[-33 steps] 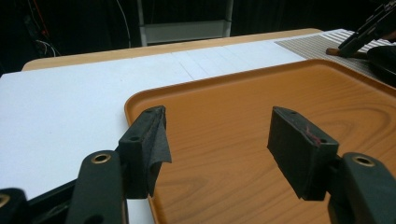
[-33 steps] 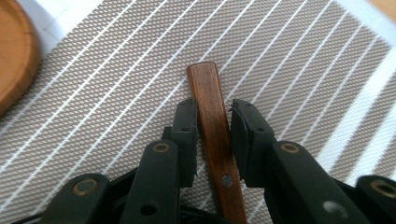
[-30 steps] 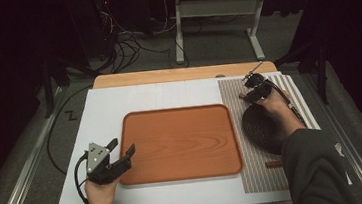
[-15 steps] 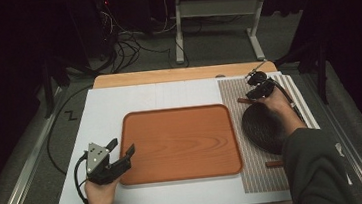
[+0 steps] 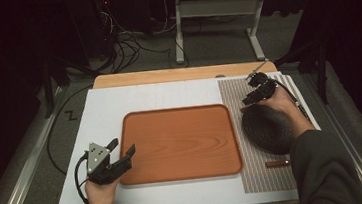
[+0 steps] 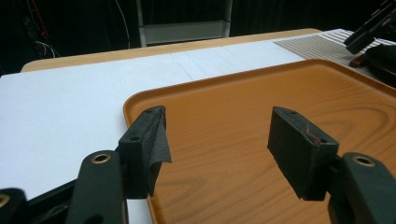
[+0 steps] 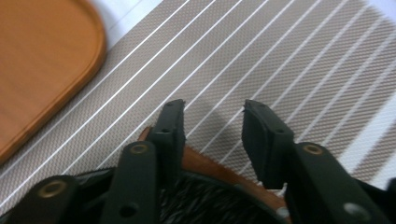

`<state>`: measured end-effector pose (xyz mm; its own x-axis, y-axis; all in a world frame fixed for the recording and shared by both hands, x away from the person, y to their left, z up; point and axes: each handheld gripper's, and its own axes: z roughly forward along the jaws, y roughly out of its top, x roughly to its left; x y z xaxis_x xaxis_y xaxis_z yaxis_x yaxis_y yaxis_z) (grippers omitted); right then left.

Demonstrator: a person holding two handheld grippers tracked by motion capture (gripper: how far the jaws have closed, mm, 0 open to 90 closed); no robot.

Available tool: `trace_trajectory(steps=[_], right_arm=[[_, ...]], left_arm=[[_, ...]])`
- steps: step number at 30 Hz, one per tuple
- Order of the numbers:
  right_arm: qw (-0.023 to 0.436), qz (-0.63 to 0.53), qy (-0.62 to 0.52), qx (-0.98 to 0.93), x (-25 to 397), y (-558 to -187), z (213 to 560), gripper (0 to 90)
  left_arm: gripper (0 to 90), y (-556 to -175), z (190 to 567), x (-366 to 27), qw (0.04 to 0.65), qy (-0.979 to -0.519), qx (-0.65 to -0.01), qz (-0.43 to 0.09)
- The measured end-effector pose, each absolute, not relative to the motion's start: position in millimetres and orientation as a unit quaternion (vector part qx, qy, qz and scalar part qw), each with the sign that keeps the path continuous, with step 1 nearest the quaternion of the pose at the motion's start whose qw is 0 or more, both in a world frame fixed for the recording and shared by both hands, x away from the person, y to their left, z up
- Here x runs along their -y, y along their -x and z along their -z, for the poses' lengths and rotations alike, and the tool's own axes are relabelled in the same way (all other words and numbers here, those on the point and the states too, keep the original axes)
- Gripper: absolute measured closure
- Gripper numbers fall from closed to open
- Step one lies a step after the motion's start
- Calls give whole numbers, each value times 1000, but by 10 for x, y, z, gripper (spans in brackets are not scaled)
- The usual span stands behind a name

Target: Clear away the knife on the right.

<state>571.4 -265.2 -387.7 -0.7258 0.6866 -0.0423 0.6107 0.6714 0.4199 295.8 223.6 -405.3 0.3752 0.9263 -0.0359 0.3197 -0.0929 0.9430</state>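
Your right gripper (image 5: 255, 96) sits at the far right of the table, over the striped mat (image 5: 256, 175). Its jaws stand apart with nothing between them. In the right gripper view the jaws (image 7: 212, 128) hover just past the far rim of a dark bowl (image 7: 205, 200); a brown stick-like piece (image 7: 210, 167) lies across that rim, right under the jaws. Whether the jaws touch it, you cannot tell.

In the high view the dark bowl (image 5: 268, 129) rests on the mat, just right of the wooden tray (image 5: 178, 142), partly under your right hand. A small brown stick (image 5: 277, 163) lies on the mat near the bowl's near edge, apart from it.

Your left gripper (image 5: 119, 155) is at the near left, at the tray's near-left corner. Its jaws are spread wide and hold nothing. The left gripper view shows the jaws (image 6: 217, 135) pointing across the tray (image 6: 261, 102), one jaw over the corner rim, the other over bare wood. The white board (image 6: 70, 102) lies to the left of the tray, and the mat (image 6: 313, 44) shows at the far right.

The tray carries nothing. Cables (image 5: 128, 42) lie on the floor beyond the table's far edge.
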Motion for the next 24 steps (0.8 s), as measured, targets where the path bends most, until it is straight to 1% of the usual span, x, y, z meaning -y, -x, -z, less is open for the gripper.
trace_trajectory(steps=[1,3,6,7,13,18,20,23,24], right_arm=[[91,-190,-351,-913,2641,-5706,3889,577],[90,-185,-348,-915,2614,-5695,3901,546],[87,-185,-342,-917,2580,-5687,3907,532],[87,-186,-335,-920,2539,-5679,3916,509],[79,-170,-316,-930,2450,-5638,3915,452],[94,-132,-305,-938,2400,-5637,3928,446],[120,-117,-309,-936,2402,-5676,3943,476],[121,-117,-338,-926,2450,-5738,3964,478],[128,-117,-343,-923,2469,-5758,3965,485]], left_arm=[[372,-2959,4053,-2230,487,-671,-464,-311],[372,-2961,4054,-2228,487,-672,-464,-311],[372,-2963,4053,-2227,485,-672,-464,-313],[372,-2963,4053,-2228,485,-672,-464,-313],[372,-2970,4056,-2224,486,-674,-463,-309],[372,-2972,4057,-2215,485,-675,-462,-309],[372,-2968,4056,-2222,486,-674,-463,-309],[372,-2969,4055,-2232,485,-673,-464,-311],[372,-2969,4056,-2232,485,-673,-464,-311]])
